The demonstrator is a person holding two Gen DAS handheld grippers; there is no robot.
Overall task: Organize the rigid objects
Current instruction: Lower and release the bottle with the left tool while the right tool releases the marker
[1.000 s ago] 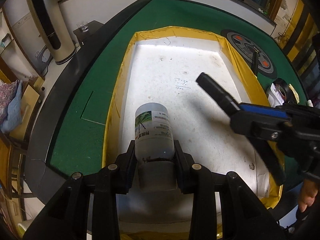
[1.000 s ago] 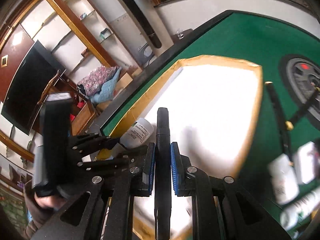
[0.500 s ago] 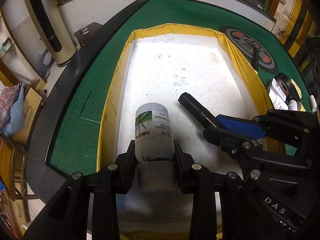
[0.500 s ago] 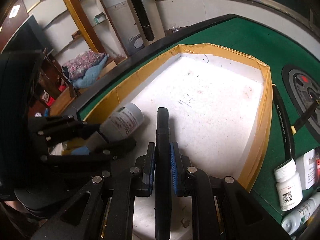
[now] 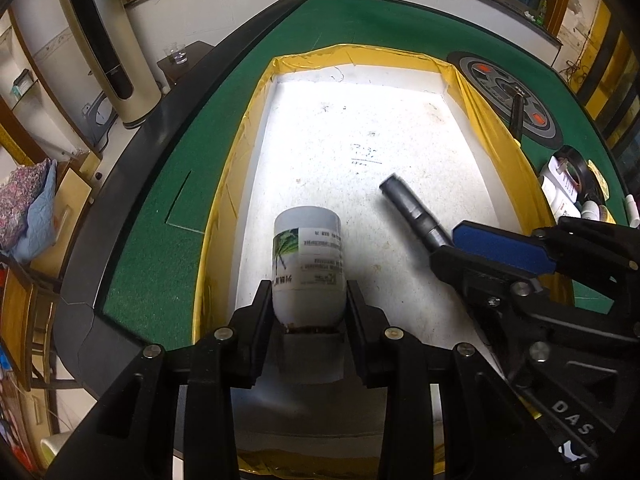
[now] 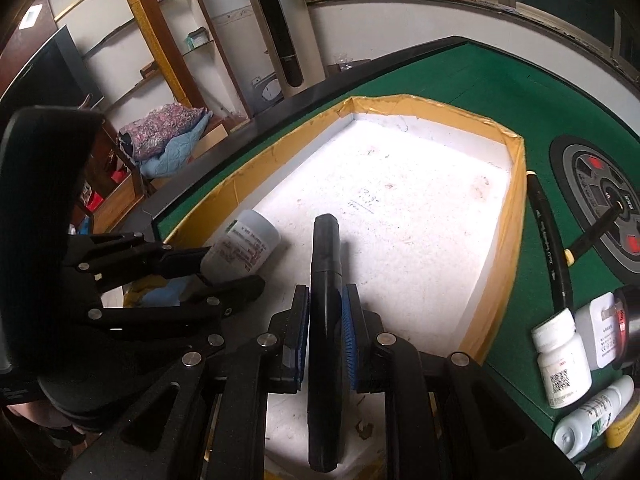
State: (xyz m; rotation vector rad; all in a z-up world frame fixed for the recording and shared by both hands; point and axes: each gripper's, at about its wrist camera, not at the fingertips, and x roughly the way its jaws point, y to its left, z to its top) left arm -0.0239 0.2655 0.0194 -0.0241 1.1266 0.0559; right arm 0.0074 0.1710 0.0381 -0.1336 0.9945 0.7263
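Left tool (image 5: 307, 308) clamped on a white bottle (image 5: 307, 264), gripped near its cap end, base pointing far, held over the near-left part of the white tray (image 5: 400, 120) with yellow taped rim. Right tool (image 6: 325, 320) clamped on a black marker (image 6: 325, 264), blue pads pressing both sides, tip pointing far over the tray's near middle. Bottle and marker side by side, near but apart. Tray sits on the green tabletop (image 6: 500, 96). On the tabletop right of the tray: another black marker (image 6: 550, 240), a small white pill bottle (image 6: 562, 364), a white tube (image 6: 592, 412), a round grey disc (image 6: 600, 196).
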